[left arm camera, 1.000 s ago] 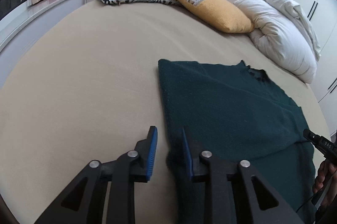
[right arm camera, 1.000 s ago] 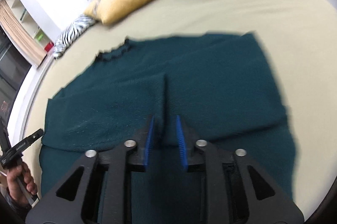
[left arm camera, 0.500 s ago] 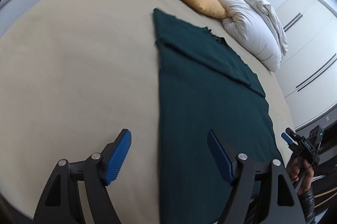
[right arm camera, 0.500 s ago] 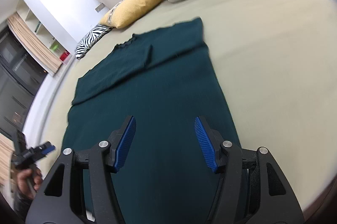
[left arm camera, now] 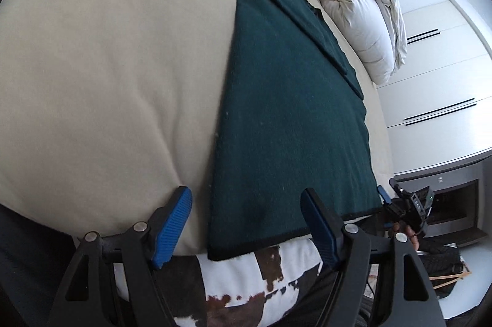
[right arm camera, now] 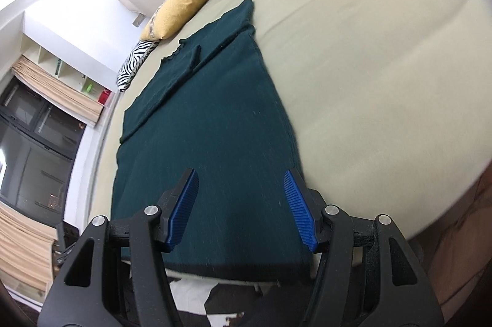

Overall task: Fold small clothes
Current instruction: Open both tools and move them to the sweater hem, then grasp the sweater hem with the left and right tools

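Note:
A dark green knitted garment [left arm camera: 286, 111] lies flat on the beige bed, its sleeves folded across the far end. Its near hem reaches the bed's front edge. It also shows in the right wrist view [right arm camera: 212, 124]. My left gripper [left arm camera: 246, 204] is open and empty, hovering above the garment's near left corner. My right gripper [right arm camera: 241, 184] is open and empty above the near right part of the hem. In the left wrist view the right gripper [left arm camera: 406, 204] shows at the garment's near right corner.
The beige bed [left arm camera: 107, 65] is wide to the left of the garment and also to its right [right arm camera: 369, 65]. A yellow cushion [right arm camera: 178, 10], a zebra cushion [right arm camera: 135, 62] and white pillows [left arm camera: 366, 25] lie at the headboard. A brown-and-white patterned cloth [left arm camera: 255, 281] shows below the bed edge.
Both grippers have opened from nearly shut and pulled back from the garment's far part to its near hem at the bed's front edge. The sleeves now lie folded across the far end.

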